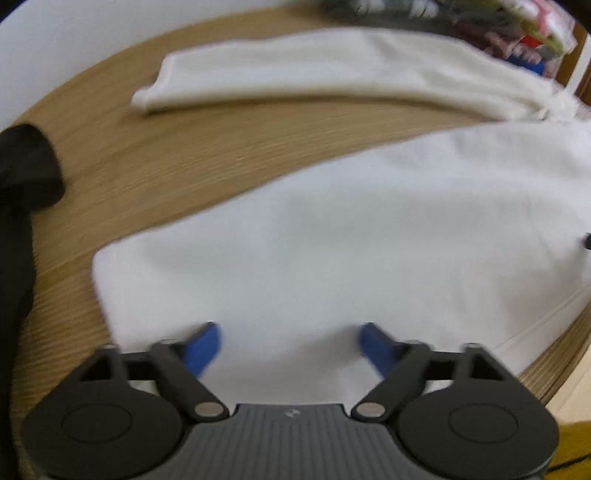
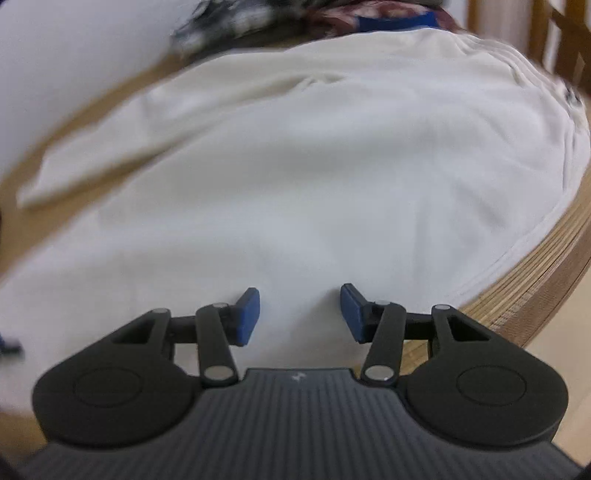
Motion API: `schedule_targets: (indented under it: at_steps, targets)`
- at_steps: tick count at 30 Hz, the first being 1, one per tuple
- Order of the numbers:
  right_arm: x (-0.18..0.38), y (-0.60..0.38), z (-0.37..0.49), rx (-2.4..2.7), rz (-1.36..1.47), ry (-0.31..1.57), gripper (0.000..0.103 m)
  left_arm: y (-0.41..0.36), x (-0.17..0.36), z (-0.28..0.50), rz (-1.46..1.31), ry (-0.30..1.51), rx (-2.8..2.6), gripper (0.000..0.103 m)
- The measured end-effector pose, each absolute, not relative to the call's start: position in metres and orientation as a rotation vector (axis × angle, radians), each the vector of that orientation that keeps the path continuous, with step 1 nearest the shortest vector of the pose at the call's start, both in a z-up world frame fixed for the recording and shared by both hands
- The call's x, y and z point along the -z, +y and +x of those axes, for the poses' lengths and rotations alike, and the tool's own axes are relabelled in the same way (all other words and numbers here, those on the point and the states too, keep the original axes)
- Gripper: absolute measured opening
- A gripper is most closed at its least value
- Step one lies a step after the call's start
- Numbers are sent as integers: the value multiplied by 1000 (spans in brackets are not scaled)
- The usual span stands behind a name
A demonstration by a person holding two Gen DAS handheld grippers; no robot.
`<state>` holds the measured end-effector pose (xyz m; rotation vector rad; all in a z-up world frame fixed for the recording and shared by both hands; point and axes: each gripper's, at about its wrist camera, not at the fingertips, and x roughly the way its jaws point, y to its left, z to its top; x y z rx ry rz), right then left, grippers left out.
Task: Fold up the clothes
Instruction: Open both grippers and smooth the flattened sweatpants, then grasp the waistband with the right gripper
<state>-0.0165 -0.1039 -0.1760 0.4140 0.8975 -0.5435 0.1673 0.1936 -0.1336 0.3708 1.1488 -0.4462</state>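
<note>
A white long-sleeved garment [image 1: 351,229] lies spread flat on a wooden table [image 1: 177,162], one sleeve [image 1: 314,70] stretched toward the far left. My left gripper [image 1: 290,341] hovers over the garment's lower body near its left edge, jaws wide apart, nothing between the blue pads [image 1: 205,347]. In the right wrist view the same garment [image 2: 314,166] fills the frame, its sleeve [image 2: 110,147] running to the left. My right gripper [image 2: 300,314] stands over the cloth near the hem and the table's right edge, jaws partly apart, holding nothing.
A black cloth [image 1: 22,206] lies at the table's left edge. A blurred heap of coloured clothes [image 1: 480,29] sits at the far side, also seen as a dark patterned pile [image 2: 314,14]. The table's rounded edge [image 2: 535,291] runs close on the right. Wooden chair slats [image 2: 561,37] stand beyond.
</note>
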Motion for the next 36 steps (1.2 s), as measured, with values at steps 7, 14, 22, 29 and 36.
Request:
schedule_targets:
  at_steps: [7,14,22,29,36]
  targets:
    - [144,-155,-14,421,489,906,51,192,112,171,308,1223,430,91]
    - [105,-273,-13,456,430,791,51,89,67,171,288,1089,428,93]
    - [118,-326,-4,325,404,856,52,-25,67,163,293,1092,361,93]
    - [117,-338,-12,317,438,840,51,-63,73,145,351,1091,414,93]
    - [109,-340,-31,369,419,830,52,-80,78,146,341,1069,467,93]
